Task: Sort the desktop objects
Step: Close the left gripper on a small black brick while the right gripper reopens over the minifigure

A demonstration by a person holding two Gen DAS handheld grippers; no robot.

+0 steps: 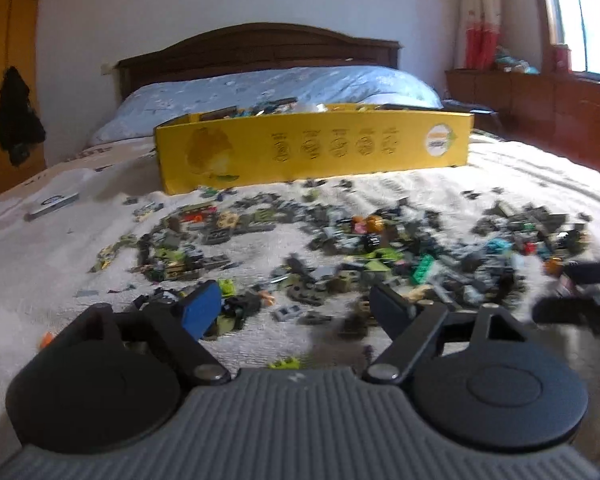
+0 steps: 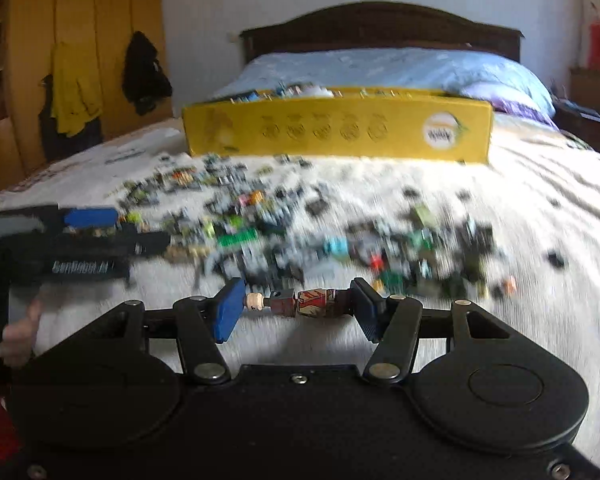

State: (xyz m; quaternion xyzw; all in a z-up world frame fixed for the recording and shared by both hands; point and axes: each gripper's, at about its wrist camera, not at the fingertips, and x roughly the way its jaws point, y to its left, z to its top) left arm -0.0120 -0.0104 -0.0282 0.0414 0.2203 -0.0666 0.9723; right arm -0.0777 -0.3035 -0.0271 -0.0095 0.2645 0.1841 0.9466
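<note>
The yellow box (image 2: 336, 130) stands on the bedspread (image 2: 520, 200) beyond the scattered bricks (image 1: 340, 248), small pieces heaped inside — too blurred to name; the right gripper (image 2: 298, 308) clamps a toy minifigure (image 2: 296, 303) lengthwise; the left gripper (image 1: 296, 308) gapes, holding nothing.

box (image 1: 312, 148) behind bricks (image 1: 340, 248) | both on bed (image 1: 60, 272); pillow (image 1: 284, 88) behind box

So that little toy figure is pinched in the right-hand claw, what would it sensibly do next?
Probably carry it forward to the yellow box and let go over it. The right gripper is shut on the toy figure, held crosswise clear of the scattered bricks, and the box already holds similar pieces.
</note>
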